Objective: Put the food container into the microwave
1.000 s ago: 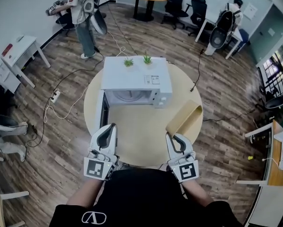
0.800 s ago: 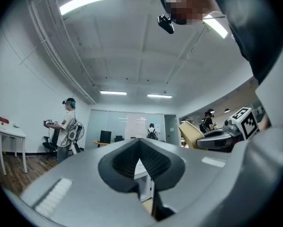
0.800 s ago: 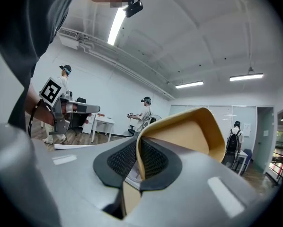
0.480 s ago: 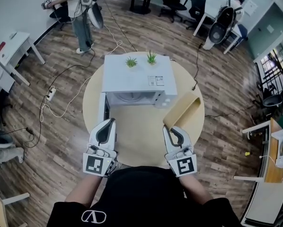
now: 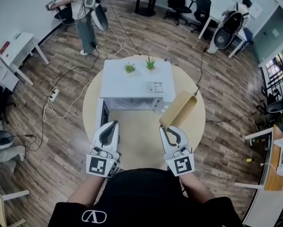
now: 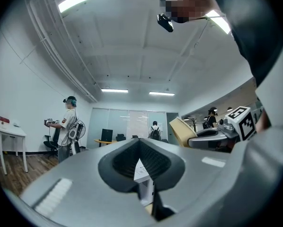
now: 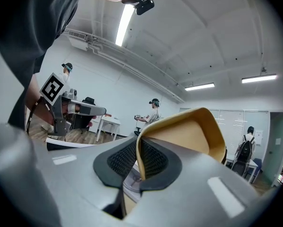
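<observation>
1. The right claw (image 5: 170, 130) is clamped on the near rim of the food container (image 5: 179, 109), a tan, shallow tray with rounded corners. In the right gripper view the thin wall of the tray stands pinched between the two dark pads.
2. The food container is held in the air, tilted up and away from the person. It is above the right part of the round desk (image 5: 137, 141), just beside the front right corner of the microwave (image 5: 134, 82), and outside it.
3. The left claw (image 5: 111, 126) has its jaws brought together with nothing between them. It hangs over the near left part of the desk, close to the microwave's door (image 5: 102, 115).
4. The white microwave sits in the middle of the desk with its door swung out to the left, so the cavity faces the person.
5. Two small potted plants (image 5: 129, 68) stand side by side on the back edge of the microwave's top.
6. Farther back on the wooden floor, a standing person (image 5: 84, 18) holds a device in both hands.
</observation>
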Action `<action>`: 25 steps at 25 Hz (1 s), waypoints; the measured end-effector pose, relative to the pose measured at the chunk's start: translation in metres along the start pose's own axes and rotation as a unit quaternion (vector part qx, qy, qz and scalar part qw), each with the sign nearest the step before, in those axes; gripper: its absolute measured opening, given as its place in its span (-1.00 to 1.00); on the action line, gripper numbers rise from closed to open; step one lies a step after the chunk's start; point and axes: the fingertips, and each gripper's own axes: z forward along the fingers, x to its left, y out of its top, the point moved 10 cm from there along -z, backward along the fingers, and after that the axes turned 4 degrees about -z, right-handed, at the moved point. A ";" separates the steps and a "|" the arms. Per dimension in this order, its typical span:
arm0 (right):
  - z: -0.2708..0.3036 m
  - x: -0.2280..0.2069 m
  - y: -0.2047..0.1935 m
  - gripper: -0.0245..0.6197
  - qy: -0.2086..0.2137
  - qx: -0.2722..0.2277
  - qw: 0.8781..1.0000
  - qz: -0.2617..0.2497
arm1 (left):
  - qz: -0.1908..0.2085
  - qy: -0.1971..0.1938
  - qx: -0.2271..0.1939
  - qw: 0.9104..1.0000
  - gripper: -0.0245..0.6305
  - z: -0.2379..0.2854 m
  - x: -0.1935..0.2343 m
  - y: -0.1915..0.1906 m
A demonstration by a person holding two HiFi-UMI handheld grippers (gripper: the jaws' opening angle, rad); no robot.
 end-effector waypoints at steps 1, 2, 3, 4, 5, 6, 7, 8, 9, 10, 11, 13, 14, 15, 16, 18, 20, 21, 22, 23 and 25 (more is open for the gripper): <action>0.003 -0.004 0.000 -0.85 0.001 0.000 1.000 -0.002 | 0.001 -0.001 -0.002 1.000 -0.93 0.003 -0.001 0.000; 0.005 -0.007 -0.001 -0.85 0.002 0.000 1.000 -0.003 | 0.001 -0.003 -0.006 1.000 -0.93 0.006 -0.002 0.001; 0.008 -0.010 -0.001 -0.85 0.004 0.001 1.000 -0.004 | 0.000 -0.004 -0.009 1.000 -0.93 0.009 -0.003 0.002; 0.010 -0.012 -0.002 -0.85 0.008 0.002 1.000 -0.007 | -0.002 -0.003 -0.008 1.000 -0.93 0.010 -0.003 0.001; 0.013 -0.013 -0.003 -0.85 0.012 0.004 1.000 -0.009 | -0.003 0.000 -0.006 1.000 -0.93 0.011 -0.002 -0.001; 0.016 -0.015 -0.004 -0.85 0.016 0.006 1.000 -0.010 | -0.003 0.001 -0.006 1.000 -0.93 0.012 -0.002 -0.003; 0.019 -0.015 -0.005 -0.85 0.021 0.009 1.000 -0.011 | -0.004 0.001 -0.009 1.000 -0.93 0.014 -0.002 -0.003; 0.022 -0.016 -0.006 -0.85 0.027 0.011 1.000 -0.013 | -0.005 -0.001 -0.013 1.000 -0.93 0.015 -0.002 -0.003; 0.026 -0.016 -0.007 -0.85 0.033 0.013 0.999 -0.016 | -0.007 -0.001 -0.016 1.000 -0.93 0.016 -0.001 -0.004; 0.030 -0.017 -0.008 -0.85 0.040 0.015 0.999 -0.019 | -0.010 0.001 -0.014 1.000 -0.93 0.016 -0.001 -0.005; 0.033 -0.016 -0.008 -0.85 0.047 0.017 0.999 -0.022 | -0.013 0.004 -0.007 1.000 -0.93 0.016 0.000 -0.006; 0.041 -0.016 -0.009 -0.85 0.062 0.020 0.998 -0.027 | -0.015 0.012 0.016 1.000 -0.93 0.011 0.001 -0.013; 0.045 -0.015 -0.009 -0.85 0.072 0.021 0.997 -0.029 | -0.017 0.017 0.031 0.999 -0.93 0.008 0.001 -0.017; 0.049 -0.013 -0.010 -0.85 0.084 0.022 0.996 -0.033 | -0.018 0.022 0.039 0.999 -0.93 0.006 0.002 -0.020; 0.053 -0.011 -0.011 -0.85 0.096 0.025 0.994 -0.036 | -0.020 0.027 0.039 0.999 -0.93 0.004 0.003 -0.023; 0.062 -0.005 -0.015 -0.85 0.122 0.032 0.991 -0.042 | -0.024 0.033 0.031 0.999 -0.93 0.001 0.005 -0.028; 0.072 0.003 -0.021 -0.85 0.148 0.036 0.987 -0.050 | -0.027 0.040 0.026 0.998 -0.93 -0.001 0.008 -0.032; 0.076 0.008 -0.023 -0.85 0.164 0.039 0.984 -0.054 | -0.029 0.044 0.025 0.998 -0.93 -0.003 0.009 -0.034; 0.079 0.013 -0.026 -0.85 0.181 0.042 0.981 -0.058 | -0.033 0.046 0.025 0.998 -0.93 -0.006 0.010 -0.037; 0.083 0.019 -0.029 -0.85 0.199 0.046 0.977 -0.062 | -0.037 0.049 0.029 0.998 -0.93 -0.009 0.010 -0.041; 0.089 0.031 -0.038 -0.85 0.240 0.053 0.967 -0.067 | -0.044 0.059 0.032 0.997 -0.93 -0.014 0.014 -0.047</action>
